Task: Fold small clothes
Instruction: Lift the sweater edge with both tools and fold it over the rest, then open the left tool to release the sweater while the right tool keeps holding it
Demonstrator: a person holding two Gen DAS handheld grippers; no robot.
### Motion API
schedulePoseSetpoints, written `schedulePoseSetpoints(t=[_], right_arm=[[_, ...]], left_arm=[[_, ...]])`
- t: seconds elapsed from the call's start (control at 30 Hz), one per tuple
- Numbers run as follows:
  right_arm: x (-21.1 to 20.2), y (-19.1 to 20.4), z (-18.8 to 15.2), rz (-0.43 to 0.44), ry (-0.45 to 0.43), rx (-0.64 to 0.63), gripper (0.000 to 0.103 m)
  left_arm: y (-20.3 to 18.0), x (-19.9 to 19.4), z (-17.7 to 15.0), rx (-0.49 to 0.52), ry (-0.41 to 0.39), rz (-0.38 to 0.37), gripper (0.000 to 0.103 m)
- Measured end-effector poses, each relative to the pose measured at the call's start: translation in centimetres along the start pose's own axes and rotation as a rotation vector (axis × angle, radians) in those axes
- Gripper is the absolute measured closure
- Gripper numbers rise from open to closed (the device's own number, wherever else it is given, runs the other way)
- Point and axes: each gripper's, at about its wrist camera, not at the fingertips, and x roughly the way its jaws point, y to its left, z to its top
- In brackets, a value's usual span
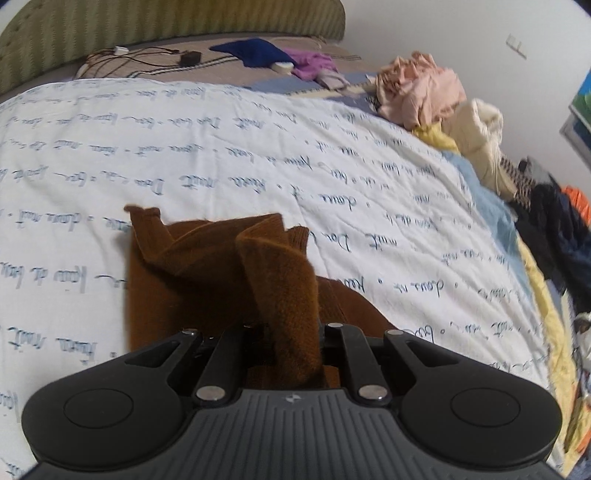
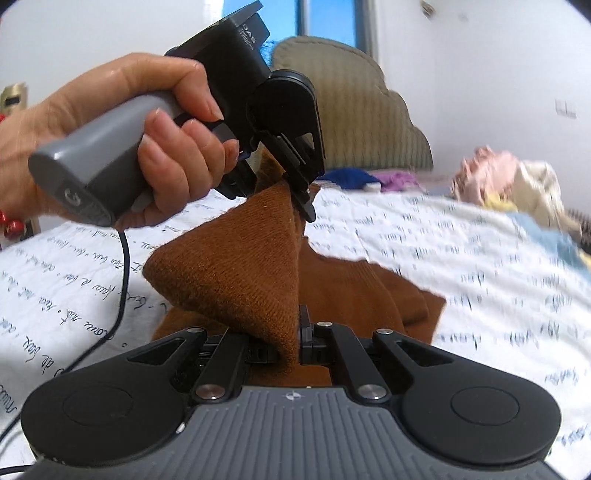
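Slippage is the main risk — both the left gripper (image 1: 291, 332) and right gripper (image 2: 288, 343) have jaws clamped on the brown sweater (image 2: 236, 266), half-lifted above the bed (image 1: 221, 147) — uneven tension could skew the fold.

A home bedroom: a bed (image 1: 221, 147) under a white quilt printed with script is filling the frame, a padded headboard (image 1: 166, 26) is curving along the top, and heaped clothes (image 1: 424, 88) are lying at upper right.
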Motion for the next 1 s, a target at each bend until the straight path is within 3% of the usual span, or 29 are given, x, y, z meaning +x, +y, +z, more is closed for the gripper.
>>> schedulePoseSetpoints(t=[0.4,0.5,0.57,0.6,0.83,1.0], right_arm=[[1.7,-4.8,-2.4,0.099,0.094,0.31,0.094],[2.0,-5.3,-2.7,0.111,0.105,0.338,0.093],[2.1,-5.3,-2.9,0.118,0.114,0.352,0.093],[2.2,-5.4,-3.0,0.121,0.118,0.358,0.093],[2.7,-6.0,-3.3,0.137,0.127,0.394,0.093],[2.7,-6.9,-3.1,0.18,0.141,0.445,0.083]], left_arm=[[-3.7,4.8,-0.7,0.106,0.043,0.027,0.087],[-3.6,4.8,-0.3,0.093,0.022,-0.012,0.065],[-3.3,4.3,-0.1,0.073,-0.016,-0.029,0.033],[-3.1,3.8,0.0,0.064,-0.053,-0.029,0.03],[-0.8,0.5,0.1,0.058,-0.156,0.012,0.028],[2.4,-2.8,-3.5,0.117,-0.192,0.065,0.028]])
